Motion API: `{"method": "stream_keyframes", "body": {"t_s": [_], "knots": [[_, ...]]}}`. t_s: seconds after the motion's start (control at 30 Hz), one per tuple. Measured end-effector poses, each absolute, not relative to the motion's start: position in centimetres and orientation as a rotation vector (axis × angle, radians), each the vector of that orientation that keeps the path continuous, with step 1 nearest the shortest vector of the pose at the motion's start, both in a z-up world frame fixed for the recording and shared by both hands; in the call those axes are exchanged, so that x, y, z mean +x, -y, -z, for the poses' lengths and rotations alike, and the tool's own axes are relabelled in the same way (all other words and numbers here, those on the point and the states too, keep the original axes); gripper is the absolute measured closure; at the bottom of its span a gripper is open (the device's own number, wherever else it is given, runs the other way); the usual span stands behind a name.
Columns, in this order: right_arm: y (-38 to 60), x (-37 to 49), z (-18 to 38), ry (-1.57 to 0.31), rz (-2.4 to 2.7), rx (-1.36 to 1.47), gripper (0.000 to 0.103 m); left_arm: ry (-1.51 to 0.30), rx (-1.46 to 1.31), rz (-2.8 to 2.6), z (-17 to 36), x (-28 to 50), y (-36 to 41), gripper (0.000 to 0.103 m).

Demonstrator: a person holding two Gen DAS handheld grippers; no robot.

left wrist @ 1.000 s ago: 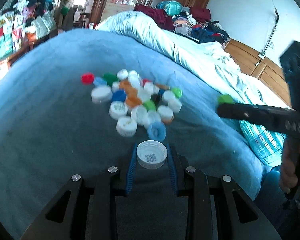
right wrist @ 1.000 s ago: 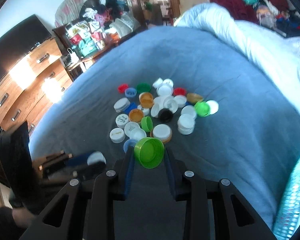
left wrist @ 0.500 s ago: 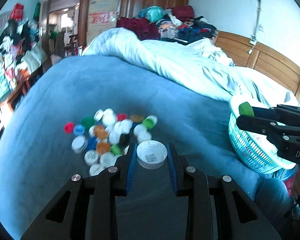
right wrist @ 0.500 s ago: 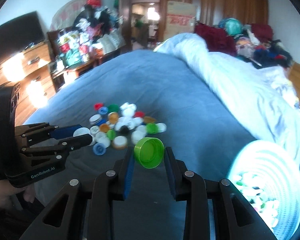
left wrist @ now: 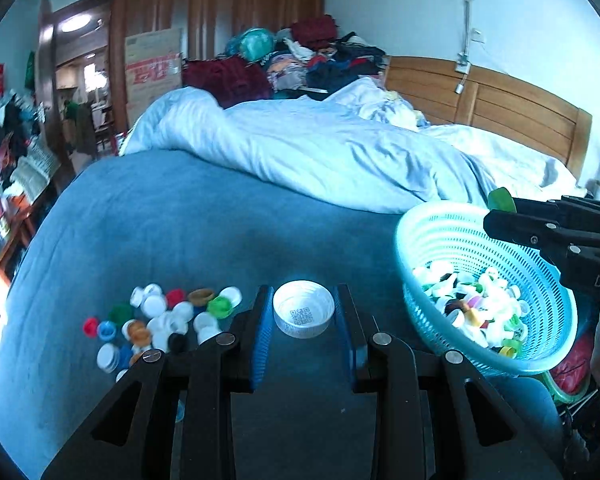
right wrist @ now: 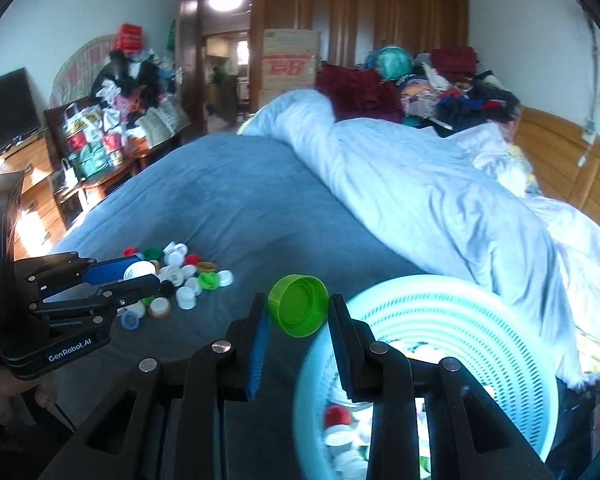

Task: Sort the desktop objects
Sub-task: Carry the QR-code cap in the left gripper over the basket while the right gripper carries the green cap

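Both my grippers have swung from the cap pile (left wrist: pixel 164 324) toward the basket (left wrist: pixel 428 232) (half full). The left gripper (left wrist: pixel 304 316) clamps a white cap (left wrist: pixel 304 314), the right gripper (right wrist: pixel 298 312) a green cap (right wrist: pixel 298 310); I should release only once the rim passes beneath the jaws.

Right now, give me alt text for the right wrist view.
The right claw grips a green cap just short of a turquoise basket of caps. Left of it, the left claw holds a white cap over loose caps on the blue bedspread.

Both grippers have swung up off the cap pile (left wrist: pixel 164 324)! The basket (right wrist: pixel 440 312) now fills lower right, seemingly under the green cap (right wrist: pixel 298 305).
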State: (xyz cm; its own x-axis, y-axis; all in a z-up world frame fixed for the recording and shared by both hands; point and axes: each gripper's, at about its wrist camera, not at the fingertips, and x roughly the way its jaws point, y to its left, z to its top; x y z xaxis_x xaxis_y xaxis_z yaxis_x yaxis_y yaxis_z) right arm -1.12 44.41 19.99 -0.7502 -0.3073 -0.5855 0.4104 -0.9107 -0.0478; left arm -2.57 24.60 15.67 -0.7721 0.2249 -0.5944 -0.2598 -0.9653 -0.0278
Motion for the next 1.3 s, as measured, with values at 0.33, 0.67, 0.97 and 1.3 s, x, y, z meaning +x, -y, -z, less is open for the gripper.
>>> {"method": "stream_keyframes", "body": {"t_s": [0.33,0.67,0.97,1.3], "knots": [[-48.0,-1.1,-20.3,-0.208,2.665,0.826,0.07,-0.132,-0.894,-2.69,-16.9,-3.8,-28.6,0.077],[-51.3,-1.2,-20.8,-0.186,2.716,0.835,0.07,-0.208,-0.846,-2.612,-18.4,-5.0,-34.3,0.077],[-54.7,-1.7,-19.9,-0.153,2.75,0.91,0.07,-0.287,-0.849,-2.487,-18.9,-6.2,-40.8,0.077],[-58.1,-3.0,-18.3,-0.09,2.756,1.022,0.07,-0.338,-0.94,-2.385,-17.5,-7.2,-44.1,0.077]]}}
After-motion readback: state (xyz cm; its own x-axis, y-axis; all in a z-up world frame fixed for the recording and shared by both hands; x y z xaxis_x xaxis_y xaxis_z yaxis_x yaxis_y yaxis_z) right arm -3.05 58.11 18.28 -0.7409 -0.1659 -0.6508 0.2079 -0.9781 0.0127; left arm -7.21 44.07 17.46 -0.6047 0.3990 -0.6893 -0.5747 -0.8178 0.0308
